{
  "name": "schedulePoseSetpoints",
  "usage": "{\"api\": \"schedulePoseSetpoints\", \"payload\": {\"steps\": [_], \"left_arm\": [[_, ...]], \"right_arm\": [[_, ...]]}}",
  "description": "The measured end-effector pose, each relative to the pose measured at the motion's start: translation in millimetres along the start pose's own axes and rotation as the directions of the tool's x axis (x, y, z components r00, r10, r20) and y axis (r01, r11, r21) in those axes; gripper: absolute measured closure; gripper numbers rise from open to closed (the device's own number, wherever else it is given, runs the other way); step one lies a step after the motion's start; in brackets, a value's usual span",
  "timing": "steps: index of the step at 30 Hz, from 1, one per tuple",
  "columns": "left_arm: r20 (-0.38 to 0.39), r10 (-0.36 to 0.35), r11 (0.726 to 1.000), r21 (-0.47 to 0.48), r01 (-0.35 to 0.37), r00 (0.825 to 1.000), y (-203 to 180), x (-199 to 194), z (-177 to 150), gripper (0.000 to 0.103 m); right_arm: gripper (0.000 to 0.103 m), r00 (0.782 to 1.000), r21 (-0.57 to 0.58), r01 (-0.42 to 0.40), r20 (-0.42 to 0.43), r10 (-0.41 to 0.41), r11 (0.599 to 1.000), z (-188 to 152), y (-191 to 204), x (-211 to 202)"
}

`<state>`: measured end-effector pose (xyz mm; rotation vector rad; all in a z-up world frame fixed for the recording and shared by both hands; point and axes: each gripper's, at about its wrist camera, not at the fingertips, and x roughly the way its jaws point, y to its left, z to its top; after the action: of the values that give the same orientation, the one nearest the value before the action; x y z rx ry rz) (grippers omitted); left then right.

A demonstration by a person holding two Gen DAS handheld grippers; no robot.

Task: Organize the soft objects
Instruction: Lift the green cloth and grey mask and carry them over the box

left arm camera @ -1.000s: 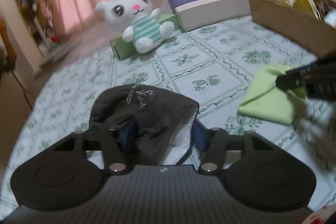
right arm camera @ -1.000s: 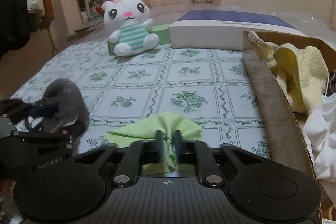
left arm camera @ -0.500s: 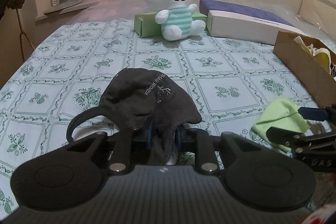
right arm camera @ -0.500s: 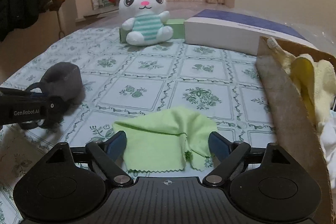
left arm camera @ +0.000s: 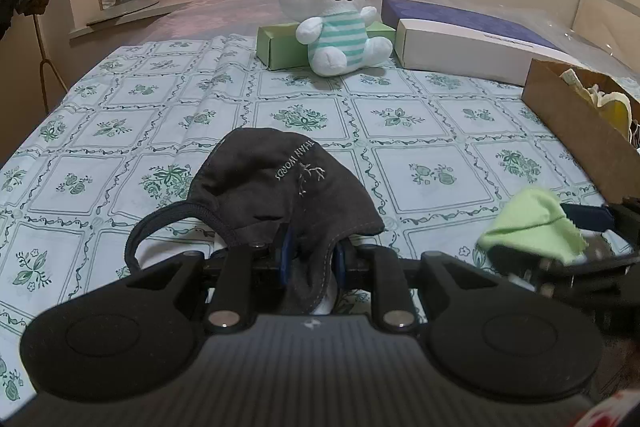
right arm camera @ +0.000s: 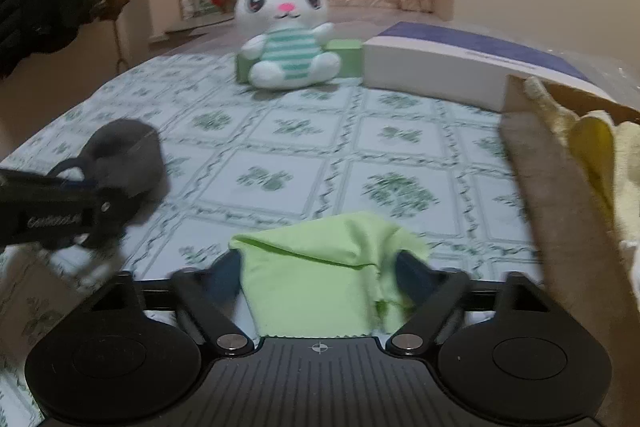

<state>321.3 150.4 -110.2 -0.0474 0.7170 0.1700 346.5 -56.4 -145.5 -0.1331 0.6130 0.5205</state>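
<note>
Green-patterned white cloth covers the bench: near its front edge the left tool (left arm camera: 310, 261) pinches the dark grey fabric face mask (left arm camera: 280, 183), the right tool (right arm camera: 318, 281) is closing around the lime-green microfibre cloth (right arm camera: 320, 267); next, seemingly, the brown cardboard box (right arm camera: 560, 211).

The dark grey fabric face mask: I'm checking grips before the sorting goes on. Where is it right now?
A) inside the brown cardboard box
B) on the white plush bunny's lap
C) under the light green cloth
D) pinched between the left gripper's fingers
D: in the left wrist view the dark grey fabric face mask is bunched between the closed pads of the left gripper.
</note>
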Motion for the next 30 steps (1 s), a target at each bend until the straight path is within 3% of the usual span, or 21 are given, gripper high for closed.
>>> {"api": "schedulePoseSetpoints", "payload": {"steps": [4,7,22,30], "left_arm": [[0.000,0.000,1.000,-0.001,0.000,1.000,0,0,0,0.082],[0.001,0.003,1.000,0.005,-0.003,1.000,-1,0,0,0.083],[-0.003,-0.012,0.998,0.060,0.012,1.000,-17,-18,-7,0.092],[0.006,-0.081,0.996,0.031,0.080,0.997,-29,-64,-22,0.094]], "right_arm": [[0.073,1.000,0.031,0.027,0.010,-0.027,0.999,3,-11,-4],[0.084,1.000,0.057,0.026,0.012,-0.026,0.998,3,-19,-5],[0.093,1.000,0.096,-0.014,-0.010,0.015,0.995,-2,-25,-21],[0.094,0.995,0.183,-0.099,-0.007,0.102,0.978,-17,-29,-69]]}}
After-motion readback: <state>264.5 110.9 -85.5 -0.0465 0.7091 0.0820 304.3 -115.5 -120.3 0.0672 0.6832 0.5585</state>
